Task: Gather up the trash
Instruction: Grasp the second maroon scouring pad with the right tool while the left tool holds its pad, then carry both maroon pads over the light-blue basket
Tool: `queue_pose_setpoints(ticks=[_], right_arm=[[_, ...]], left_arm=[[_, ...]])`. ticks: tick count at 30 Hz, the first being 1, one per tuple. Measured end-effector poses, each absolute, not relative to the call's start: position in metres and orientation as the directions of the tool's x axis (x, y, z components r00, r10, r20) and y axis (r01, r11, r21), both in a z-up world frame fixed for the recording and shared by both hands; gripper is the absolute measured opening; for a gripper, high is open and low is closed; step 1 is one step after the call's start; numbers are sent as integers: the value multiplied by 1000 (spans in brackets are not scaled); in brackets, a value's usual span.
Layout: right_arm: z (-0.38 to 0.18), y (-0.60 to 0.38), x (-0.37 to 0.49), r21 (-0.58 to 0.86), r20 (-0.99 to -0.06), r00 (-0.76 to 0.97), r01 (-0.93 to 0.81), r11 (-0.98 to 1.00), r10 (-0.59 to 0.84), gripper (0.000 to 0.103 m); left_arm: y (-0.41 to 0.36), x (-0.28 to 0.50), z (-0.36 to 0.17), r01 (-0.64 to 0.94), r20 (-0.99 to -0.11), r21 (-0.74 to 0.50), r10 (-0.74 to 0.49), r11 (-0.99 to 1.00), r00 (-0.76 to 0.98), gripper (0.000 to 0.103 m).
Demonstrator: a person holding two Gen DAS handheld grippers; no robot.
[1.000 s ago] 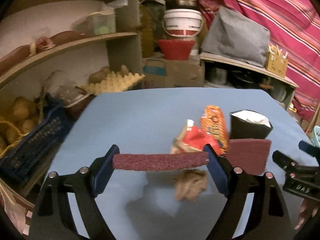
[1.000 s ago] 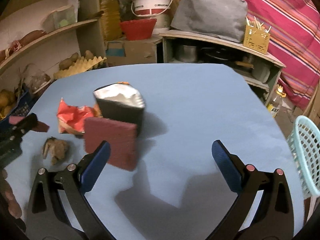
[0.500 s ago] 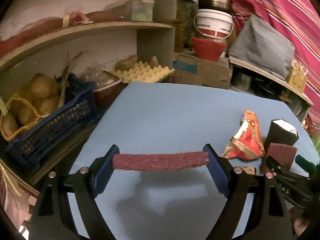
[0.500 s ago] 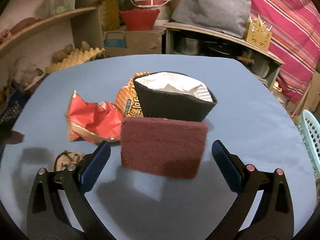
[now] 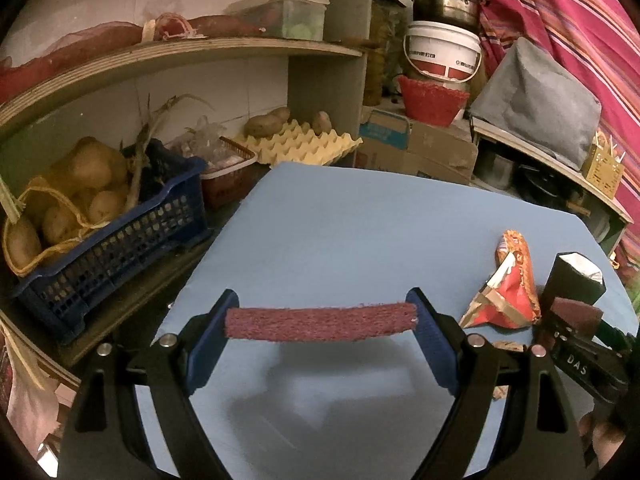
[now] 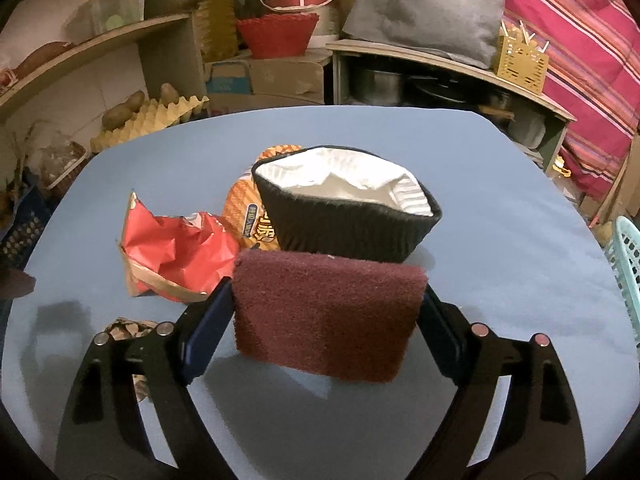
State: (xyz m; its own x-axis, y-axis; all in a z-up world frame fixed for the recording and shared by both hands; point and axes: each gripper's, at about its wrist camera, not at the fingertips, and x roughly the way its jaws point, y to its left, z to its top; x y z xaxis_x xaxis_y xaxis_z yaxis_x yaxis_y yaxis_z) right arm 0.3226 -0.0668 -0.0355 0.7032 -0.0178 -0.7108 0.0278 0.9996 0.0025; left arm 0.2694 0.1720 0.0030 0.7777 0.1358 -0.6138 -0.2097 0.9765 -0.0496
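My left gripper [image 5: 320, 320] is shut on a maroon scouring pad [image 5: 320, 322], held edge-on above the blue table [image 5: 340, 240]. A second maroon scouring pad [image 6: 326, 320] stands between the fingers of my right gripper [image 6: 326, 312]. Its jaws are closing and both blue pads touch the pad's side edges. Just behind it sits a black container with a white lining [image 6: 348, 216]. To its left lie a crumpled red wrapper [image 6: 176, 252] and an orange snack bag [image 6: 246, 212]. A brown crumpled scrap [image 6: 128, 328] is partly hidden by my right gripper's left finger.
A turquoise basket [image 6: 628, 264] stands off the table's right edge. Left of the table are a blue crate of potatoes [image 5: 108, 240] and a yellow egg tray [image 5: 304, 146] on shelves. Boxes, a red bowl [image 6: 276, 34] and a bucket stand behind.
My left gripper swung left with its pad, so the trash now lies at its right. My right gripper moved in around the second pad and its jaws narrowed onto it.
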Motion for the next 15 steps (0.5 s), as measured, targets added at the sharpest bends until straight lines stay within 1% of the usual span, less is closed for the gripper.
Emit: queue_pose_setpoints(ticks=[8,15], right_arm=[[-23,-78,312,3,-691,723,12,1000,-7,85],[-9,-109,303,23,-676,737,25,999,-3,85]], left_arm=[[164,268,9,-204,-606,-47,135,978,784,84],[135,264,24,-171,-583,-44,114,984,805,84]])
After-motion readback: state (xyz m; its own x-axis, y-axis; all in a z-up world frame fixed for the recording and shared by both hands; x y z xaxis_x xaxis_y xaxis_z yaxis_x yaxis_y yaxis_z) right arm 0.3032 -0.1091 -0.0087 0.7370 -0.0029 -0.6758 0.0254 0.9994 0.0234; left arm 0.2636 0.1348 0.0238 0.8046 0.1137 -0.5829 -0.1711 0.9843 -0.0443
